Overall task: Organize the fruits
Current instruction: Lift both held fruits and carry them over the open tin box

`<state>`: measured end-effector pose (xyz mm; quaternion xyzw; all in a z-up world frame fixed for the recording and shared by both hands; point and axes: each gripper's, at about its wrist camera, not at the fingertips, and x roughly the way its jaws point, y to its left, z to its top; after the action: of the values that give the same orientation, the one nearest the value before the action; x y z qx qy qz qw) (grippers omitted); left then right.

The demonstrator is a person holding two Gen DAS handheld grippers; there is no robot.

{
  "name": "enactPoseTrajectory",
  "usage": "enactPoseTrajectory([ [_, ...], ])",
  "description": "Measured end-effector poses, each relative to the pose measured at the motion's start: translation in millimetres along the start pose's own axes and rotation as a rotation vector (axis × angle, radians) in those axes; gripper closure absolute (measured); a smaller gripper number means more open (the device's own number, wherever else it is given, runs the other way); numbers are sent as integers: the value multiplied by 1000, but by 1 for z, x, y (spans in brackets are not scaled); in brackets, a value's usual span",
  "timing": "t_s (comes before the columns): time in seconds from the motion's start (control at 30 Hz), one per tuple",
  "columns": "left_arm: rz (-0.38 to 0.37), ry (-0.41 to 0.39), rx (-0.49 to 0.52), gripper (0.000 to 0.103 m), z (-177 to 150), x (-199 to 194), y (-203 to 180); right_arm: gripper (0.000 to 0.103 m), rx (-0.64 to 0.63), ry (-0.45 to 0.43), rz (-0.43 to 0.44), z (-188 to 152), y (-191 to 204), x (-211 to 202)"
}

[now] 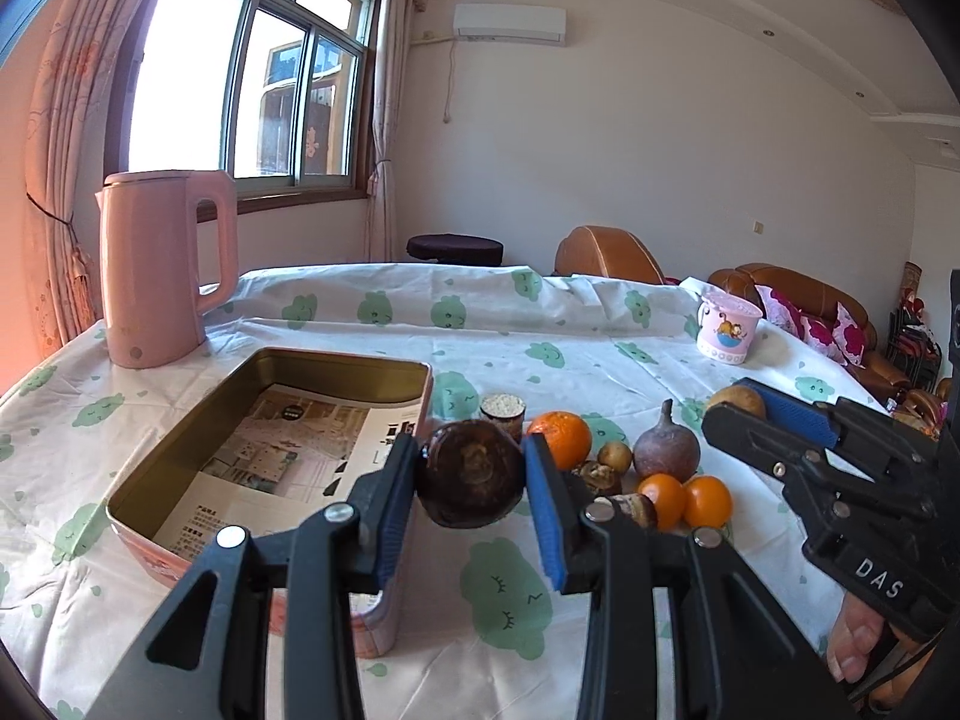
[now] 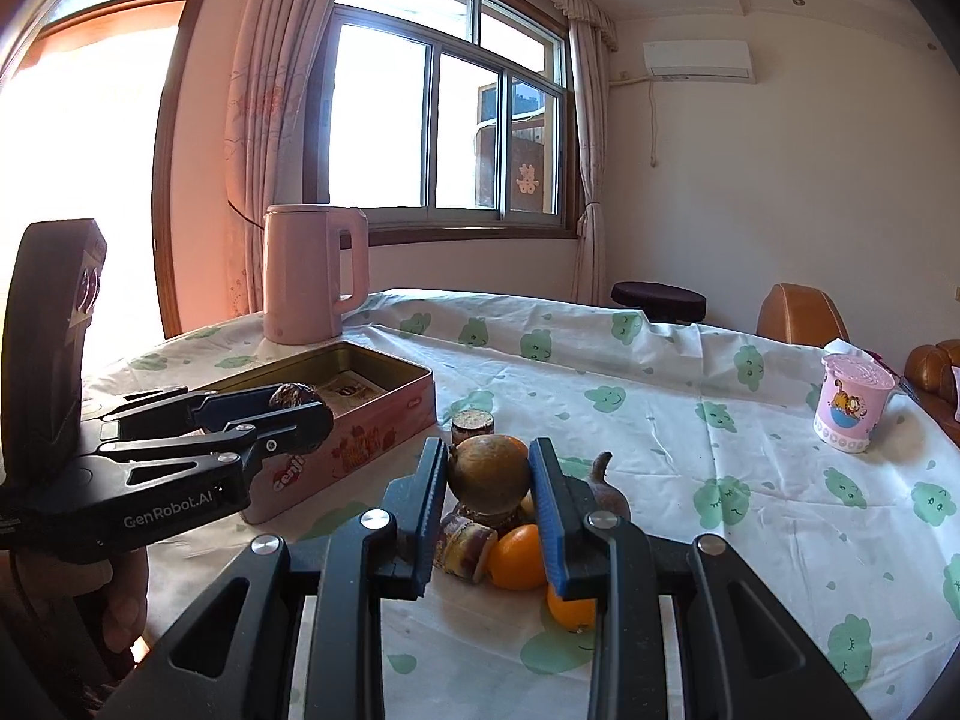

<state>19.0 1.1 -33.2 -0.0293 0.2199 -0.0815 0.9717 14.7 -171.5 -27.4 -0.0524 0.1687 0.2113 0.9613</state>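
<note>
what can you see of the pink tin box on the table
The pink tin box is a rectangular metal container with rounded corners, lidless, its inside gold-toned. Printed paper lines its bottom. The outer wall is pink with red lettering and small prints. It rests flat on the cloud-print tablecloth, in front of the pink kettle. No fruit lies inside.

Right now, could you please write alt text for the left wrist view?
The left claw grips a dark brown round fruit beside an open tin box, above a fruit pile on a cloud-print tablecloth; a pink kettle stands behind.
</note>
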Motion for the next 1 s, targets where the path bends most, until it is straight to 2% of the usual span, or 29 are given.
enactPoseTrajectory([
  [0.17,51,4,-12,65,7,2,17,73,-32,-13,41,17,14,9],
  [0.5,98,22,5,65,14,11,36,73,-72,-7,120,39,38,39],
  [1.0,117,69,7,65,31,28,68,73,-101,27,165,63,62,84],
])
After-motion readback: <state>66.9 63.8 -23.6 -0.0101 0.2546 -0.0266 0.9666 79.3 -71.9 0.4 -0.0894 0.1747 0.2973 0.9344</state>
